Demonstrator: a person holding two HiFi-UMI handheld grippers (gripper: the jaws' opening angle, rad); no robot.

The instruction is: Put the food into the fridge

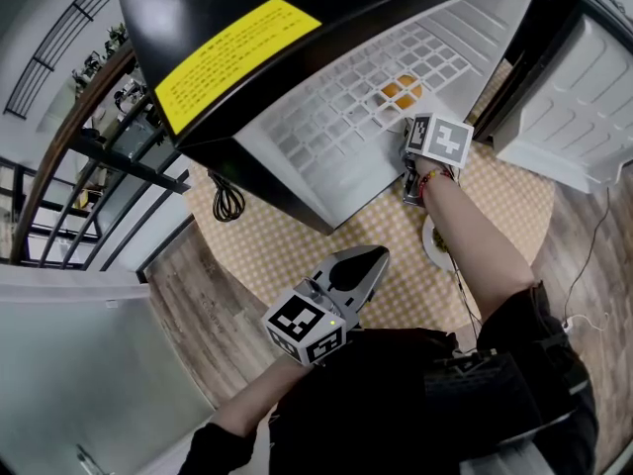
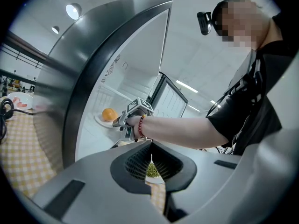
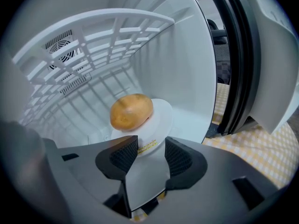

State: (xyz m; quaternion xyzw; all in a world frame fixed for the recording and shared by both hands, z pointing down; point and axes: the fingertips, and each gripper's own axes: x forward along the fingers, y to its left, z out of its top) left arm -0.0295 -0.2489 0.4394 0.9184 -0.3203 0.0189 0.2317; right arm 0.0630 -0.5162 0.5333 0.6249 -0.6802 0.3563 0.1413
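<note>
A golden-brown roll lies on a white plate on the floor of the open fridge. My right gripper is open at the fridge's mouth; the plate's near rim lies between its pads, with gaps on both sides. The head view shows this gripper beside the roll. My left gripper hangs over the checked table, shut with nothing in it. Past its jaws I glimpse green food on a plate.
The fridge door stands open at the right. A second plate sits on the checked tablecloth, partly behind my right arm. A black cable lies by the fridge's left side. A bowl with pink food is farther left.
</note>
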